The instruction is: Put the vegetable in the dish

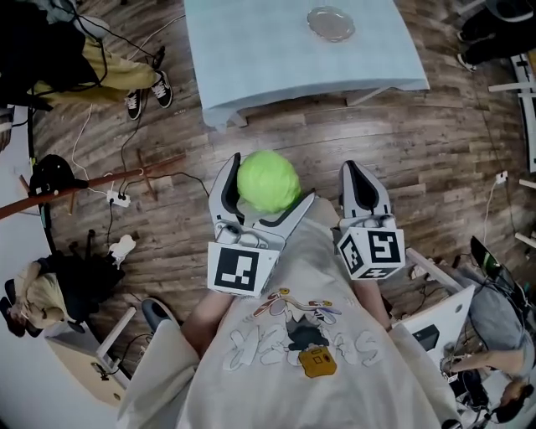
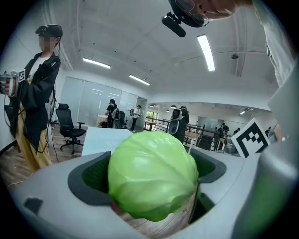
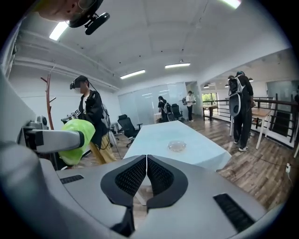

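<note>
Left tool (image 1: 270,180) around a round, glossy, pale-green cabbage (image 2: 152,179)

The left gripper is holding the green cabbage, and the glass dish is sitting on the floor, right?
Not quite, the dish part is wrong. The left gripper does hold the green cabbage, but the glass dish sits up on the table with the pale blue cloth. The head view shows it.

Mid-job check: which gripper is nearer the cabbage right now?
Left. The left gripper has its fingers shut on the cabbage. The right gripper is off to the cabbage's right, clear of it, fingers closed on nothing.
</note>
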Motion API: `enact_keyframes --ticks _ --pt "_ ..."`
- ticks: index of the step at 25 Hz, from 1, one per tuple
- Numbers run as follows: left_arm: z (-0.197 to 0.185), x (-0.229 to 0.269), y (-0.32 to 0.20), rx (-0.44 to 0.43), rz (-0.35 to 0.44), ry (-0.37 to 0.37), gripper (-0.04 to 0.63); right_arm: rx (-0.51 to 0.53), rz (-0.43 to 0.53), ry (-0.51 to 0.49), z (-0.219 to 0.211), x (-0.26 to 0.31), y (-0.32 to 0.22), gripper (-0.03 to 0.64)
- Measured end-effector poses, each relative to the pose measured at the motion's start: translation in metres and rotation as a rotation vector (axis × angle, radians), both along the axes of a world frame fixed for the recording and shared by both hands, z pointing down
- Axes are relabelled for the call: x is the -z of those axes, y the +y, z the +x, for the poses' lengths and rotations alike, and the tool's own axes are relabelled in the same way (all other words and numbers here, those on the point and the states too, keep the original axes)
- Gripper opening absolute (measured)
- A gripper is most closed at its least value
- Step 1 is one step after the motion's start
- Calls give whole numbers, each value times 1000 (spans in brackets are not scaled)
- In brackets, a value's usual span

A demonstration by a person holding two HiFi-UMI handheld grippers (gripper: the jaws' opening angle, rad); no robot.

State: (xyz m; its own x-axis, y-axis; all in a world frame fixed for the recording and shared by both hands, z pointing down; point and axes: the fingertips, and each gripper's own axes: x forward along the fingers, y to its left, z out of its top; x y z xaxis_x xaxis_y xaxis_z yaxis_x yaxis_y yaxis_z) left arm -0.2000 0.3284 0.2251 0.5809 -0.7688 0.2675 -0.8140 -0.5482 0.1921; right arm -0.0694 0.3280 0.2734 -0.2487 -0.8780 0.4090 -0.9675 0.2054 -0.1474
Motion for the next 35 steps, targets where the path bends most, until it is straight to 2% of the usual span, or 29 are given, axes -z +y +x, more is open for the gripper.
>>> enact_keyframes --ticks 4,9,17,24,28,35 --pt "-8 -9 -15 -26 -18 19 536 -53 8 26 0 2 -13 23" --pt "9 -8 -39 -57 -41 4 536 -48 -12 17 13 -2 -36 23" --pt "72 -1 -100 -28 -20 -31 536 -1 3 -25 70 -4 -109 23" --pt "140 1 -149 30 -64 -42 535 106 3 -25 129 12 -171 23" --pt "174 1 -171 61 -53 -66 537 141 16 -50 162 13 -196 23" --pt "198 -6 -199 103 -67 -101 535 184 5 -68 182 6 -227 23"
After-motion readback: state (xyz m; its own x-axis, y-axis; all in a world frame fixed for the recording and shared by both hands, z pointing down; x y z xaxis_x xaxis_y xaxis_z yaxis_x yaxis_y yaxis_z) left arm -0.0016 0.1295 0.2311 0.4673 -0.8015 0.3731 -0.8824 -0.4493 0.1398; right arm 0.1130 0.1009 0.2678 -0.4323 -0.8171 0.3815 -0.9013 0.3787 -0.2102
